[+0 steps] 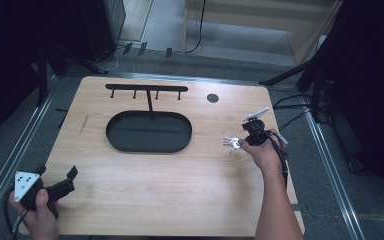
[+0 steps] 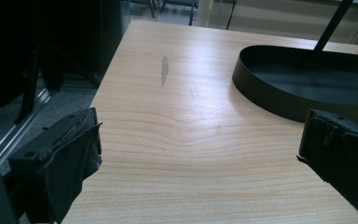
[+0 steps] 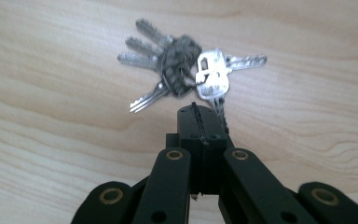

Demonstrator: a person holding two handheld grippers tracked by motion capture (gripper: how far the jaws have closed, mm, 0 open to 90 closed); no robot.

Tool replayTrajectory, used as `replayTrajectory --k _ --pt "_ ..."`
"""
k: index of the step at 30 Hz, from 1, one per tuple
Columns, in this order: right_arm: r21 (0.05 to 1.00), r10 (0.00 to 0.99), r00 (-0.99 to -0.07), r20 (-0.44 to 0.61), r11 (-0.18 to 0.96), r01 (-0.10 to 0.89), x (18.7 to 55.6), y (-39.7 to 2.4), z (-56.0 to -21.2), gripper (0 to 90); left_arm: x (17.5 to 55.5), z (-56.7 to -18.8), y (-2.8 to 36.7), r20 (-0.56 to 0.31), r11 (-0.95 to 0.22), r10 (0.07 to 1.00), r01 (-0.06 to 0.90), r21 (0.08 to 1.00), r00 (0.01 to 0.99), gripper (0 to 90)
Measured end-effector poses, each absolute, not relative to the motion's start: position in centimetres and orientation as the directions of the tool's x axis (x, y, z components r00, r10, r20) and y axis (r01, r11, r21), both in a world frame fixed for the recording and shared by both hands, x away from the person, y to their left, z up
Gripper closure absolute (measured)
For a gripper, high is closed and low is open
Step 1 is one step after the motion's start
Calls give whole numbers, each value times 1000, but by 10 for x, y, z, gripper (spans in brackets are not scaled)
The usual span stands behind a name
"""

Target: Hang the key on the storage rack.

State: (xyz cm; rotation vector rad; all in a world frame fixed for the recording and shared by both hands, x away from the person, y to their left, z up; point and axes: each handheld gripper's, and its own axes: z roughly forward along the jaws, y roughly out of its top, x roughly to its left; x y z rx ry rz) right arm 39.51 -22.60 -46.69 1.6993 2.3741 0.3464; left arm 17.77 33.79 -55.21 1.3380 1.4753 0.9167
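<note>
A fanned bunch of silver keys (image 3: 186,70) lies flat on the table's right side.

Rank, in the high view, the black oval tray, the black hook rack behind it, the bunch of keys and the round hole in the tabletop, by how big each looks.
1. Black oval metal tray
2. Black hook rack with four pegs
3. Silver bunch of keys
4. Round dark hole in the wooden tabletop

The keys and the hole look close in size, so their order is unsure.

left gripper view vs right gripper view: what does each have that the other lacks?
Left gripper view alone: the black oval tray, a dark streak on the wood, the table's edge with floor beyond, and its fingers set wide apart.

Right gripper view alone: a bunch of keys lying on the table, with its fingers closed on one key's tip.

Both: the light wooden tabletop.
</note>
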Motion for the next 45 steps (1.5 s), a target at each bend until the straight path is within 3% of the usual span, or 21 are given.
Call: replayTrajectory --k 2,3,5,6,7,8,9,11,12,13,19,24,28,33,36,38,39,40,41,42,45 --pt "326 951 -309 -7 294 899 397 -223 -469 622 178 -552 338 -147 137 989 308 942 9 0" --pt "326 951 -309 -7 294 899 397 -223 -469 622 178 -552 338 -147 137 989 308 942 9 0" --pt "336 952 -305 3 287 897 400 -220 -476 456 178 -552 338 -147 136 989 308 942 11 0" --pt "354 966 -258 -1 242 904 402 -215 -482 300 178 -552 338 -150 140 989 308 941 9 0" --pt "354 966 -258 -1 242 904 402 -215 -482 300 178 -552 338 -150 140 989 308 941 9 0" --pt "355 977 -212 12 194 915 405 -213 -484 252 178 -552 339 -151 140 989 309 941 9 0" --pt "346 993 -102 66 73 935 410 -210 -488 171 178 -552 339 -150 139 989 310 940 11 0" --pt "335 995 -46 91 13 942 413 -209 -488 150 178 -552 339 -150 139 989 311 940 11 0" --pt "317 991 63 115 -97 944 418 -208 -490 60 178 -552 339 -150 140 989 312 940 11 0" --pt "315 989 106 108 -135 939 421 -208 -492 0 178 -552 339 -150 139 989 313 940 11 0" --pt "291 960 266 88 -280 915 436 -207 -504 0 178 -552 339 -148 137 989 316 939 10 0" --pt "276 943 323 83 -334 901 443 -206 -514 0 179 -552 339 -152 141 988 319 937 9 0" --pt "269 942 323 90 -336 903 446 -201 -517 0 179 -552 339 -152 141 988 319 937 10 0" --pt "266 964 264 -5 -253 930 444 -194 -521 0 179 -552 339 -156 145 988 316 937 10 0" --pt "257 972 236 -7 -227 939 442 -194 -521 0 178 -552 339 -157 146 988 316 938 9 0" --pt "253 982 188 -7 -180 951 440 -195 -519 73 178 -552 339 -158 147 987 315 938 9 0" --pt "254 986 166 -4 -159 954 438 -195 -516 174 178 -552 339 -156 146 988 316 938 9 0" --pt "258 992 122 -8 -116 959 435 -198 -510 392 179 -552 339 -153 143 988 318 937 7 0" --pt "258 992 122 -8 -116 959 435 -198 -510 392 179 -552 339 -153 143 988 318 937 7 0" --pt "249 997 78 2 -76 966 433 -203 -506 556 178 -552 339 -152 142 988 318 937 6 0" --pt "237 999 21 35 -29 971 431 -210 -504 571 178 -552 339 -152 142 988 318 937 7 0"
